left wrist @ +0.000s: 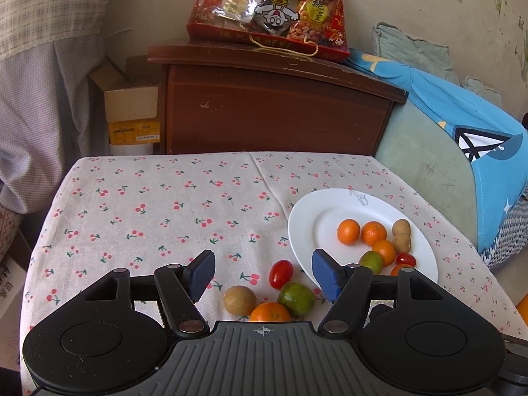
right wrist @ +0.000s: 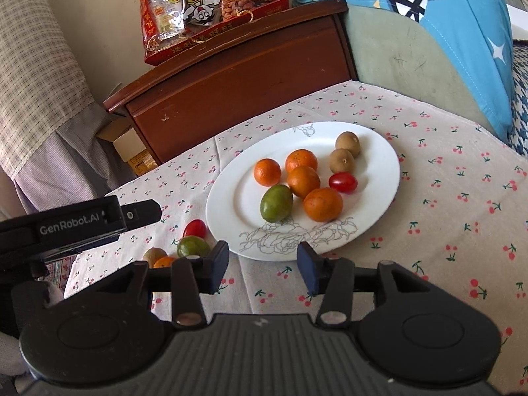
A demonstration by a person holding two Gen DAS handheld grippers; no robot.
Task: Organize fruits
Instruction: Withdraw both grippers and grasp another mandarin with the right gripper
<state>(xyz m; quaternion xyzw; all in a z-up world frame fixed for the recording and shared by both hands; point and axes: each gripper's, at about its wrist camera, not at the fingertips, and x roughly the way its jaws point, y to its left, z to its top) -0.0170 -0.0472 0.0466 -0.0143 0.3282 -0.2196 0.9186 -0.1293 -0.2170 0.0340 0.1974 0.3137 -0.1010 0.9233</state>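
Jaws parted and empty, both grippers tilt downward, left gripper (left wrist: 264, 274) over loose fruit, right gripper (right wrist: 263, 265) apparently above the plate (right wrist: 379, 165) rim.

Both views are evenly lit by soft daylight, with no hard glare; the white plate (right wrist: 379, 165) reads bright yet keeps its line drawing. Fruit on the plate casts only faint, short shadows. Focus is sharp around the plate, while fisheye distortion bends the cabinet (left wrist: 274, 112) behind it, and dark vignetting occupies the frame corners.
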